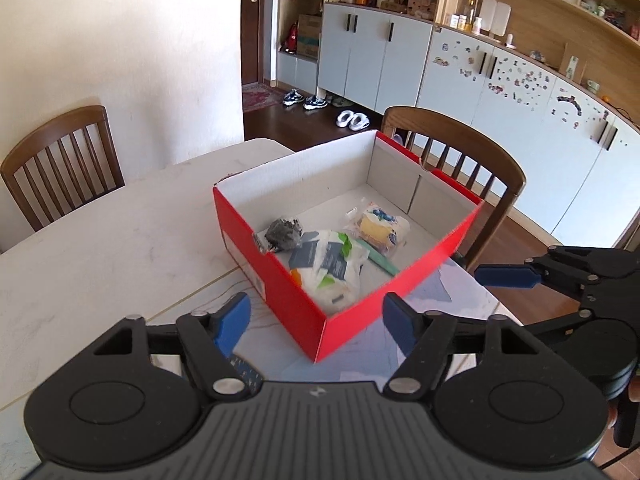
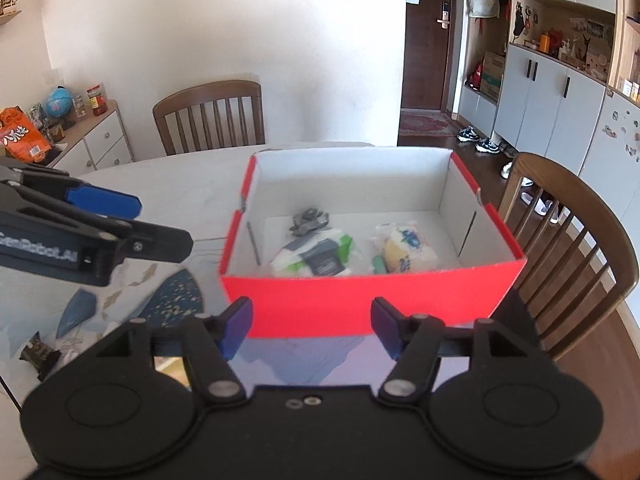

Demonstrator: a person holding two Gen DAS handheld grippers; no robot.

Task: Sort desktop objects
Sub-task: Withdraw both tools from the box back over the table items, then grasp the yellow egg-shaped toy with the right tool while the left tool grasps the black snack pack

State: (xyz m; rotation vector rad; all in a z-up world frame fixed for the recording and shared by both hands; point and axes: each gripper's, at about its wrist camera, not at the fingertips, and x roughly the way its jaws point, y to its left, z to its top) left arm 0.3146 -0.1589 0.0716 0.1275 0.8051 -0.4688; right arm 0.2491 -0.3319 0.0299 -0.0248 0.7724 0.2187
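Observation:
A red cardboard box point(image 1: 280, 292) point(image 2: 360, 296) with a white inside stands on the table. In it lie a grey crumpled lump point(image 1: 285, 232) point(image 2: 309, 220), a white packet with green and dark print point(image 1: 330, 268) point(image 2: 316, 256), a yellow and white snack packet point(image 1: 380, 228) point(image 2: 404, 254) and a green strip point(image 1: 380, 262). My left gripper point(image 1: 316, 320) is open and empty, just before the box's near corner. My right gripper point(image 2: 312, 326) is open and empty, close before the box's near wall. Each gripper shows in the other's view, the right one point(image 1: 508, 274) and the left one point(image 2: 104, 202).
A dark snack wrapper point(image 2: 38, 354) lies on the patterned mat point(image 2: 172, 300) at the near left. Wooden chairs point(image 1: 60, 160) point(image 2: 568, 248) stand around the white table point(image 1: 100, 248). Cabinets and shelves line the far wall.

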